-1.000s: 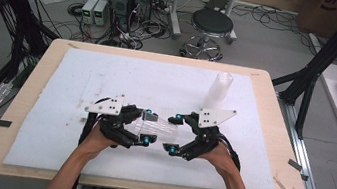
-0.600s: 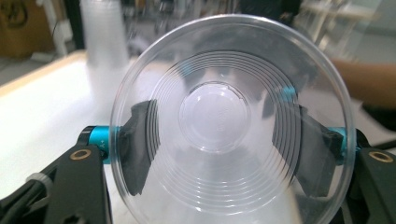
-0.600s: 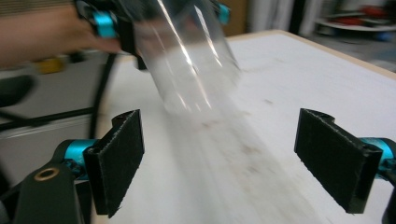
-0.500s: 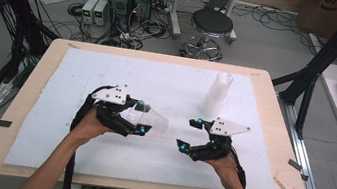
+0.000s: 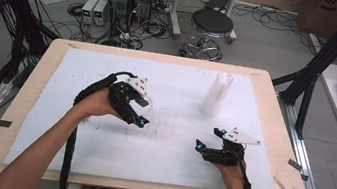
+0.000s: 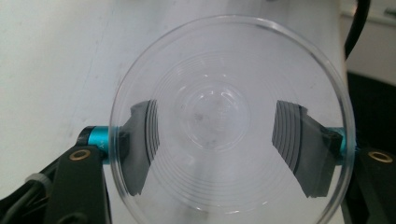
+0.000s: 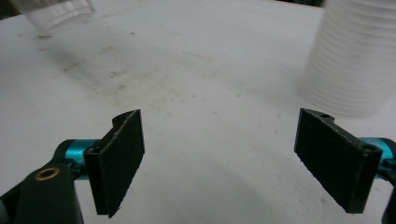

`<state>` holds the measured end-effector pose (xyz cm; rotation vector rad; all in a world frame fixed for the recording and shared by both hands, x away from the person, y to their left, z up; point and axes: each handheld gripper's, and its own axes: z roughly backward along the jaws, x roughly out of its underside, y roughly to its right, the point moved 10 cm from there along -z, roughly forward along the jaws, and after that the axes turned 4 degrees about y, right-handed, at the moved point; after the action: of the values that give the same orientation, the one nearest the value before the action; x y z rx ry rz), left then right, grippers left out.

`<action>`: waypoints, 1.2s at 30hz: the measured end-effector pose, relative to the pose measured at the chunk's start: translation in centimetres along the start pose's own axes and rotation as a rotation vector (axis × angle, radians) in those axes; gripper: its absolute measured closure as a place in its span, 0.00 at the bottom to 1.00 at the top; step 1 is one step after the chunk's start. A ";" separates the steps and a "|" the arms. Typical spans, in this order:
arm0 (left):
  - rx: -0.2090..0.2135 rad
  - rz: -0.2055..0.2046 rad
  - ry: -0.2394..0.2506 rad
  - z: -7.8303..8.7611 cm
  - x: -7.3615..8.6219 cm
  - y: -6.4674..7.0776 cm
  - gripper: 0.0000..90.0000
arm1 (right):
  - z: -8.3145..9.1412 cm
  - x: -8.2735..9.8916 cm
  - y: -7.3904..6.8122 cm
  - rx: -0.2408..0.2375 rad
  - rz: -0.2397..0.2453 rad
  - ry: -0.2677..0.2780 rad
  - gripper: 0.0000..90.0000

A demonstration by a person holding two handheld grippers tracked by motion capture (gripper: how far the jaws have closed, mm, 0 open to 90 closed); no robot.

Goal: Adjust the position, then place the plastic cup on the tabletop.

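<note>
- The left gripper (image 5: 139,115) holds a single clear cup (image 6: 229,121), its pads pressed on the cup's outer wall at 9 and 3 o'clock in the left gripper view, the mouth facing the camera.
- In the high view that cup (image 5: 147,107) sits at the gripper's tip, left of the board's (image 5: 172,156) centre, apparently lifted off it.
- The cup looks thin, light and springy; a hard squeeze would likely buckle or crack the wall, and the smooth plastic may slip.
- The ribbed band below the rim seems the best place to grip, since the ridges stiffen it.
- The stack (image 5: 217,95) of the same cups stands upright at about 1 o'clock from the board's centre, well apart from both grippers.
- The right gripper (image 5: 210,141) has its jaws spread wide with nothing between them, low over the board, with the stack (image 7: 355,56) at its 1 o'clock.
</note>
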<state>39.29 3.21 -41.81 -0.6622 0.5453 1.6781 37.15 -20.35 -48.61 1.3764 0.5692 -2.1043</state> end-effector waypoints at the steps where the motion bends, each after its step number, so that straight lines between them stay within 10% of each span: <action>1: -0.002 -0.001 -0.018 0.1 0.0 -0.3 0.35 | 0.1 0.2 0.3 0.016 0.000 0.003 0.17; 12: -0.017 -0.023 -0.239 0.2 0.9 -2.1 0.35 | 0.1 1.3 1.0 0.053 -0.001 -0.008 0.17; 36: -0.032 -0.015 -0.266 -1.2 1.5 -2.5 0.35 | 0.1 1.3 1.1 0.047 -0.020 -0.006 0.17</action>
<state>41.69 3.95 -43.77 -0.4540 0.3237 1.7301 37.39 -21.55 -49.81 1.3952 0.5369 -2.1500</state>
